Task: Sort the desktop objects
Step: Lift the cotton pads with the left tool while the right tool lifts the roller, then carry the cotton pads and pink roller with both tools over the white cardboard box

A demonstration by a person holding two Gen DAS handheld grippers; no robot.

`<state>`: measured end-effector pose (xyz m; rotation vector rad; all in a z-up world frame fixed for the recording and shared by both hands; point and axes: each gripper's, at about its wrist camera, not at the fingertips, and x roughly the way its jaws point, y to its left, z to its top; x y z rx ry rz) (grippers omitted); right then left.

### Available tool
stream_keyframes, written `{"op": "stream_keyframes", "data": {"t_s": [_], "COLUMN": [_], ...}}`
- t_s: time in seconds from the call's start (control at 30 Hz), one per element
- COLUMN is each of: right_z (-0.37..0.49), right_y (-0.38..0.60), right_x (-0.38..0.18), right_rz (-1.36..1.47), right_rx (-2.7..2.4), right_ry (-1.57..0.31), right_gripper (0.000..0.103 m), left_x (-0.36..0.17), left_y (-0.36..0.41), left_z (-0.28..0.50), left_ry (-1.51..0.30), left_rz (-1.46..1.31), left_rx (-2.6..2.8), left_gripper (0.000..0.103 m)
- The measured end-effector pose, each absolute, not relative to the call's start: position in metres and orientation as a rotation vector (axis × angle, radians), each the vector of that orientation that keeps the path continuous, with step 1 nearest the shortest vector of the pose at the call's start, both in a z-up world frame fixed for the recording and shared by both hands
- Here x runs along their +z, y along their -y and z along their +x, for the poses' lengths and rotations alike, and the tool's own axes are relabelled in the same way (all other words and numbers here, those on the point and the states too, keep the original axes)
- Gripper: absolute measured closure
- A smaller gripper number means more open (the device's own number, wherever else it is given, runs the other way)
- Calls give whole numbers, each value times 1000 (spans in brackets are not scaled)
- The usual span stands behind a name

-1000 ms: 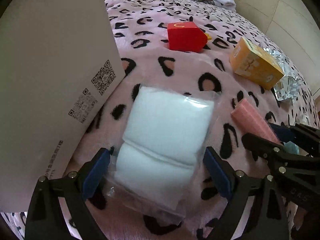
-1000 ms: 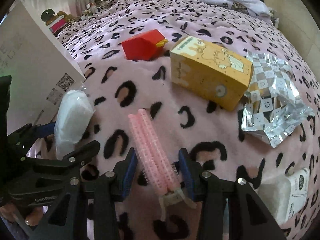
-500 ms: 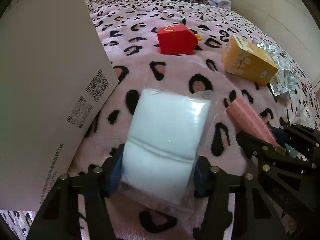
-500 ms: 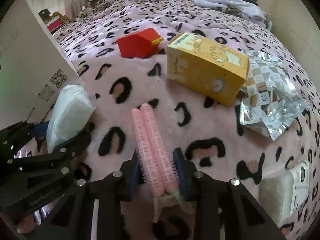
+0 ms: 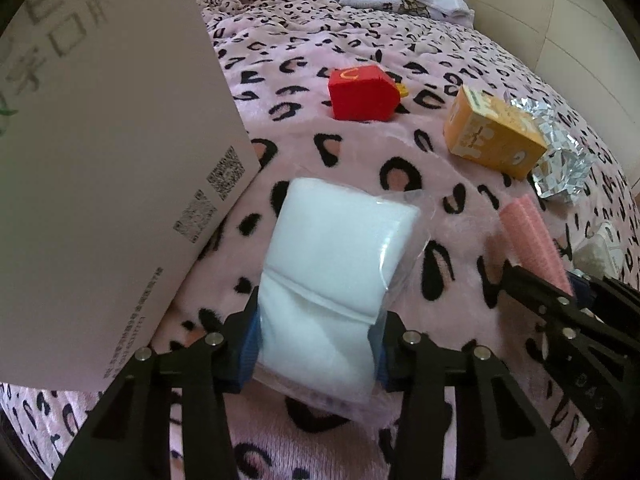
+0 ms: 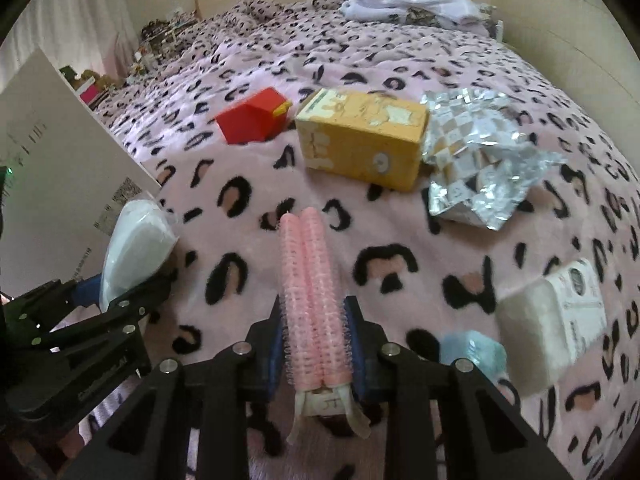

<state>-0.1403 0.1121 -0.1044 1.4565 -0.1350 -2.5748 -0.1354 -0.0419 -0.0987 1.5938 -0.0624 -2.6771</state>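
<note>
Left gripper (image 5: 314, 350) clamps the white pouch (image 5: 336, 264), right gripper (image 6: 316, 346) the pink rollers (image 6: 314, 292) — the pouch's slick film could slip out over the blanket (image 6: 400, 240).

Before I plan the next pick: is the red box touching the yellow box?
No: in the right wrist view the red box and the yellow box sit apart, with a strip of blanket between them.

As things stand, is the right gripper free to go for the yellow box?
Probably not yet: the right gripper is shut on the pink hair rollers. The blanket between it and the yellow box lies bare, so only the load hinders.
</note>
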Motion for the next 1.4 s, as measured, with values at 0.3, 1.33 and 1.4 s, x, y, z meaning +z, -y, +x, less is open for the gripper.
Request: {"op": "stream_keyframes", "data": {"t_s": [0.3, 1.33, 1.4], "right_z": [-104, 20, 23], "right_y": [-132, -120, -114], "right_x": [-61, 69, 74], "right_rz": [1452, 1328, 1313], "right_rx": [-2633, -2878, -2875], "right_ry": [266, 62, 45], "right_gripper": [76, 76, 76], "left_x": [-53, 59, 63], "left_y": [34, 36, 41], "left_z": [-109, -2, 1], "left_ry": [67, 44, 37], "left_rz": [1513, 1383, 1381], "left_rx": [-2722, -2783, -2780], "left_gripper": [58, 58, 58]}}
